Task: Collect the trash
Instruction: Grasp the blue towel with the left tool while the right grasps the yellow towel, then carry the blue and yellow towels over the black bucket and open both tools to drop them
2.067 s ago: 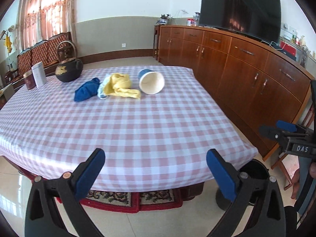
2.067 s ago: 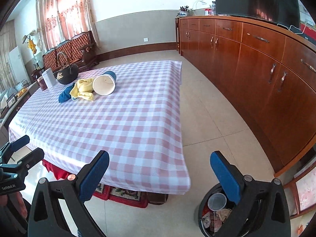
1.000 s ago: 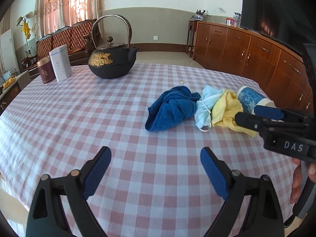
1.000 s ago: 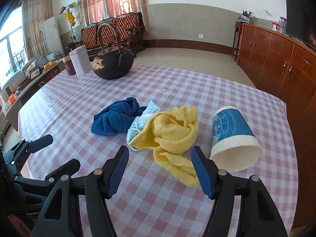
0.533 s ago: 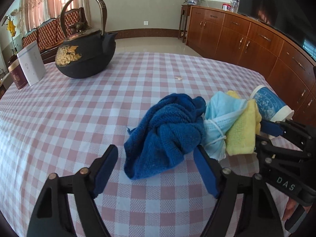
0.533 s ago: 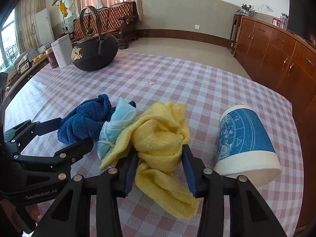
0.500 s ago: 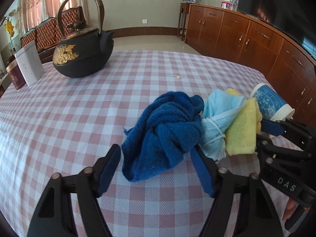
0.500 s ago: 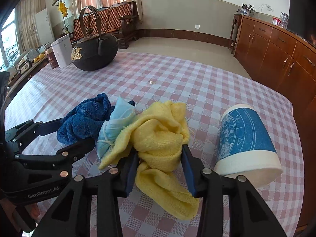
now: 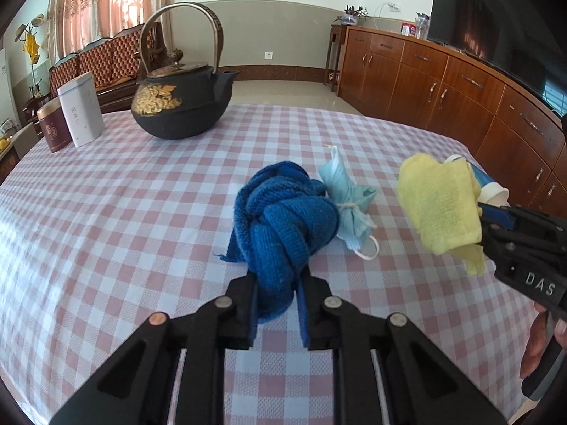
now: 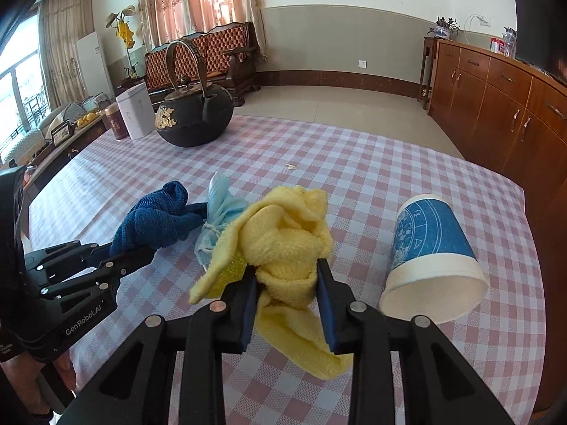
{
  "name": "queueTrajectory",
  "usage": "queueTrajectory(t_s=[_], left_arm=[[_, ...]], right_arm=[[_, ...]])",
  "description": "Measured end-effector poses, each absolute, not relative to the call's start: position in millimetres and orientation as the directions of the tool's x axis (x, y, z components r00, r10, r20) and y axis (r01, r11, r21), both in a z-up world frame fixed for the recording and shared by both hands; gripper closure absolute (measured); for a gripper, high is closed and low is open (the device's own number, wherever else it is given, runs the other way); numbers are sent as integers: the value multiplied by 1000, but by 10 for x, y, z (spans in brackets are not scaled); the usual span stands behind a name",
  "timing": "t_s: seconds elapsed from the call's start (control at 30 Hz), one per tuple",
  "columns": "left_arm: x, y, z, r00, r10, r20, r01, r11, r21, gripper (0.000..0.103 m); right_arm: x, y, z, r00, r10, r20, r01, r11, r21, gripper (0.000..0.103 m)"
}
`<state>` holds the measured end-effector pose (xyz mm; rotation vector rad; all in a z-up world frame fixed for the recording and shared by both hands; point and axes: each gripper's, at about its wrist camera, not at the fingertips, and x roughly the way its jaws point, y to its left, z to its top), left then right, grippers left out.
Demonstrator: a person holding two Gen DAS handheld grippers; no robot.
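Note:
My left gripper (image 9: 278, 285) is shut on a blue cloth (image 9: 287, 228) and holds it just above the checked tablecloth (image 9: 106, 212). My right gripper (image 10: 287, 276) is shut on a yellow cloth (image 10: 283, 237), lifted off the table; that cloth also shows at the right of the left wrist view (image 9: 439, 205). A crumpled light-blue face mask (image 9: 349, 198) lies on the table between the two cloths. A blue and white paper cup (image 10: 430, 256) lies on its side to the right of the yellow cloth.
A black iron teapot (image 9: 182, 106) stands at the table's far side, with a white tin (image 9: 81, 113) and a dark red tin (image 9: 53, 129) to its left. A long wooden sideboard (image 9: 460, 95) runs along the right wall.
Both grippers have closed on their cloths and lifted them. The blue and yellow cloths have pulled apart, and the face mask now lies alone between them.

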<state>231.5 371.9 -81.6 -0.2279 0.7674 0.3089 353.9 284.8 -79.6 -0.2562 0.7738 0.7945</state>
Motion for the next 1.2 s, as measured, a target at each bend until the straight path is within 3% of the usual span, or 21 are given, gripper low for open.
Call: queueTrajectory(t_s=[0.5,1.2], left_arm=[[1714,3331,-442,741,189,-645,-330,938,-105,84],[1226,2003,-124,799,51,-599,-150,982,-115,84]], right_arm=[[2974,2215,-377,483,587,-650,-713,694,98,70],[2375,317,-65,623,484,-615,-534,837,118,70]])
